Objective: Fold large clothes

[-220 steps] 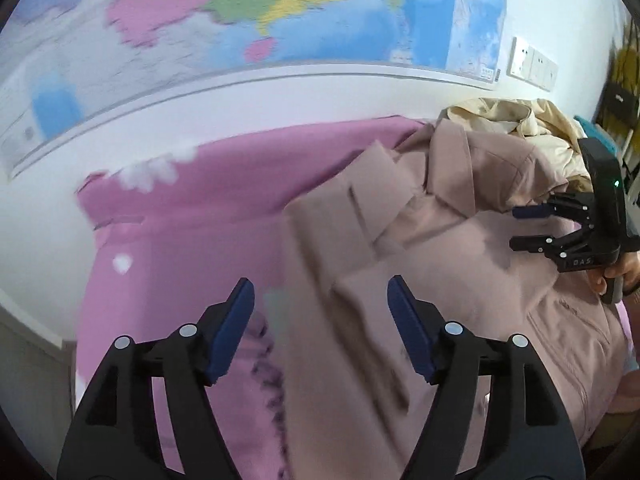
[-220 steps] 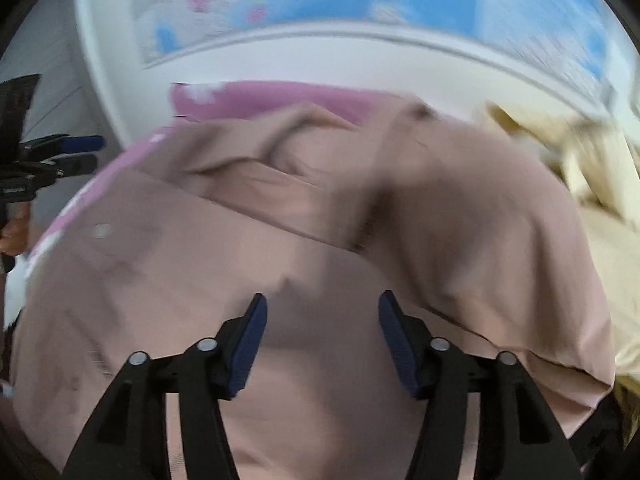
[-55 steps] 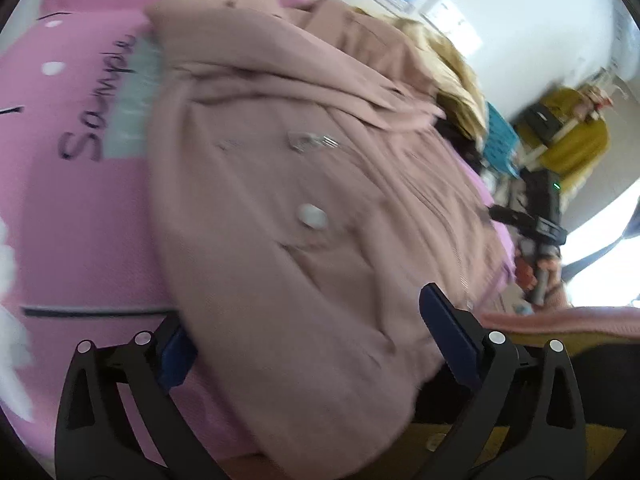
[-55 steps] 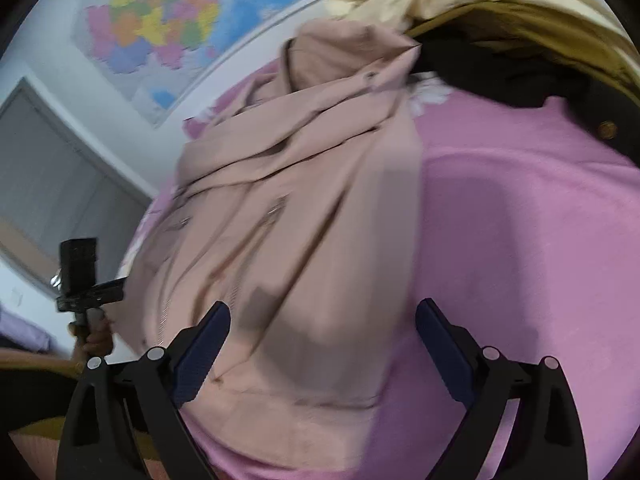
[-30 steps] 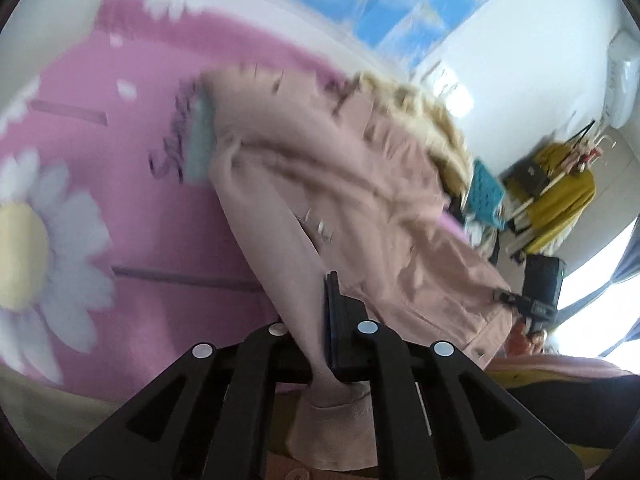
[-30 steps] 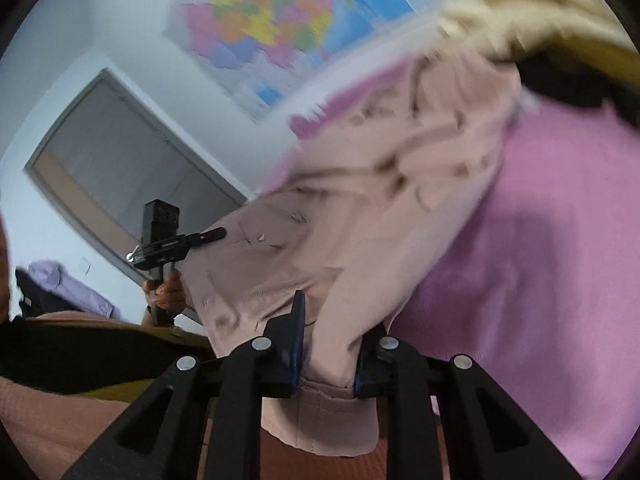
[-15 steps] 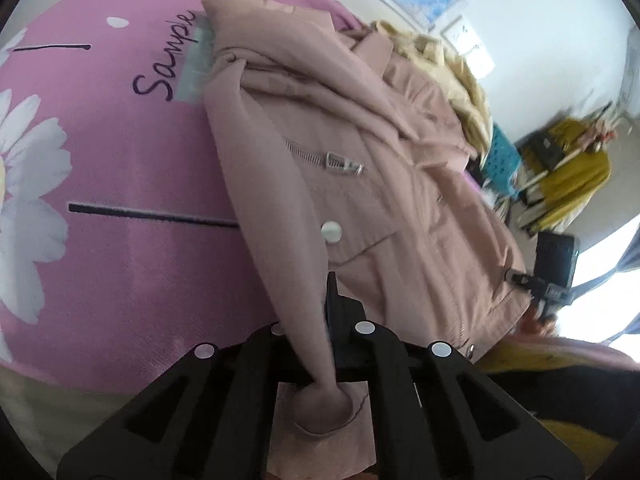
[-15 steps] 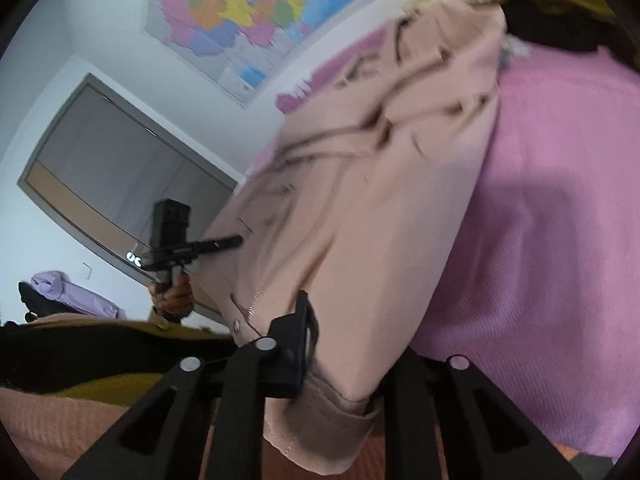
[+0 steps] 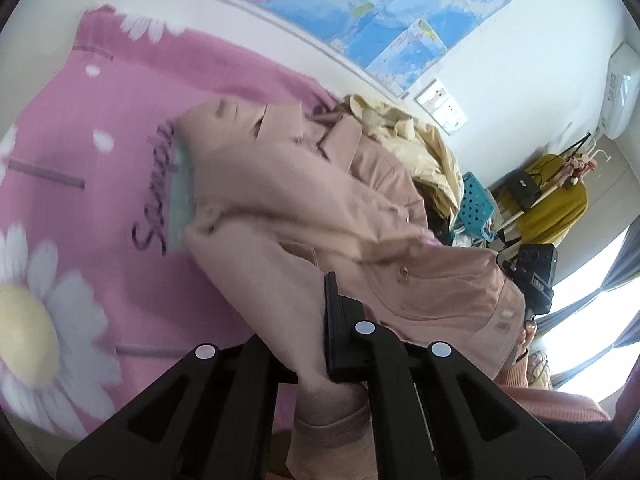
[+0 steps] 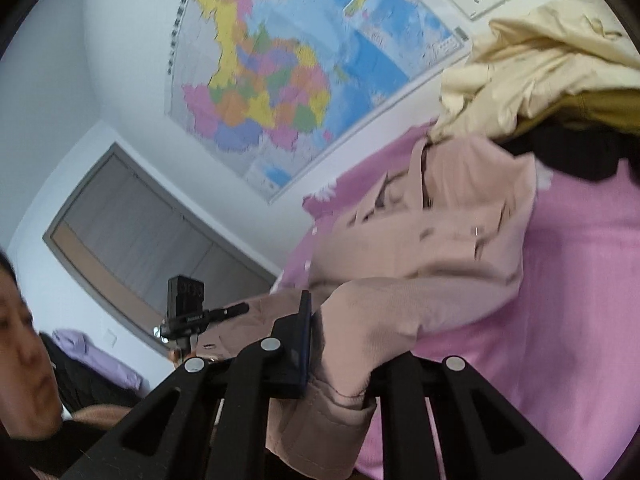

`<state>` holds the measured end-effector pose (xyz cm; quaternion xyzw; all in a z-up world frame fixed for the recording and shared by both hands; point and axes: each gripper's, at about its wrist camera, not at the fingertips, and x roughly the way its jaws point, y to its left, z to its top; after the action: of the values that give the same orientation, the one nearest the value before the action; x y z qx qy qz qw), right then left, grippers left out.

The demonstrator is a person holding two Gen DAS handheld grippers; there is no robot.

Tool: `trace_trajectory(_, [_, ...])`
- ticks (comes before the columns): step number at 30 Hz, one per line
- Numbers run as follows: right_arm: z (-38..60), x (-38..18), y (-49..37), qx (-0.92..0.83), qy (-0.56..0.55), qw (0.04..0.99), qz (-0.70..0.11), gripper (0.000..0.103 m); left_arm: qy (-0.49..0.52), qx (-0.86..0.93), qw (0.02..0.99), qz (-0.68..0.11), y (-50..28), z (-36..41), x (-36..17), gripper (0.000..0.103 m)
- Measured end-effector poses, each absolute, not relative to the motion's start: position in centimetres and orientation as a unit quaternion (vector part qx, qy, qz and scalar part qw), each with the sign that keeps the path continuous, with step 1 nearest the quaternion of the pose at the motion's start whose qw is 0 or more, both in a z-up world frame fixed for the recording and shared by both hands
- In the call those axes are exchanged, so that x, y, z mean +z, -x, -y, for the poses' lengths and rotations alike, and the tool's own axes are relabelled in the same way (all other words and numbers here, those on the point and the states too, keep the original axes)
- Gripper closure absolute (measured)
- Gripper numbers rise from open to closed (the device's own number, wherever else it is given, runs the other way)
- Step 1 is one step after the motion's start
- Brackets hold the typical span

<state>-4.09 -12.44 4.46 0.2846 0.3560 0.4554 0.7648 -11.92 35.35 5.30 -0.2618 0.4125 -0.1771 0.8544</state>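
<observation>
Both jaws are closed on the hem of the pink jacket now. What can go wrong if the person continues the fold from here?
1. The left gripper and right gripper pinch only a narrow bunch of the pink jacket near its hem, so the fabric might slip out.
2. The jacket's collar end touches the cream garment pile; pulling may drag that pile along.
3. The jacket looks bunched on the pink blanket, so the fold could come out crooked.

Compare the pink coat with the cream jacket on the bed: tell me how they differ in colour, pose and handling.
Colour: the pink coat is dusty pink; the cream jacket is pale yellow.
Pose: the coat is stretched across the pink blanket; the jacket is heaped near the wall.
Handling: the left gripper and right gripper each pinch the coat's hem; nothing holds the jacket.
Shared: both are outerwear on the same blanket.
</observation>
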Motion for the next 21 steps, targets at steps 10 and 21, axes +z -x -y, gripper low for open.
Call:
trace_trajectory(10, [11.7,6.6,-5.3,0.415,-0.317,0.769,-0.368,0.090,0.229,-0.159,0.860,-0.427,3.3,-35.8,9.0,0.098])
trace_trajectory(21, [11.1,3.4,-13.9,0.345,-0.348,0.763,-0.421,0.086,0.223,-0.110,0.845,-0.473,-7.0,-36.4,8.4,0.098])
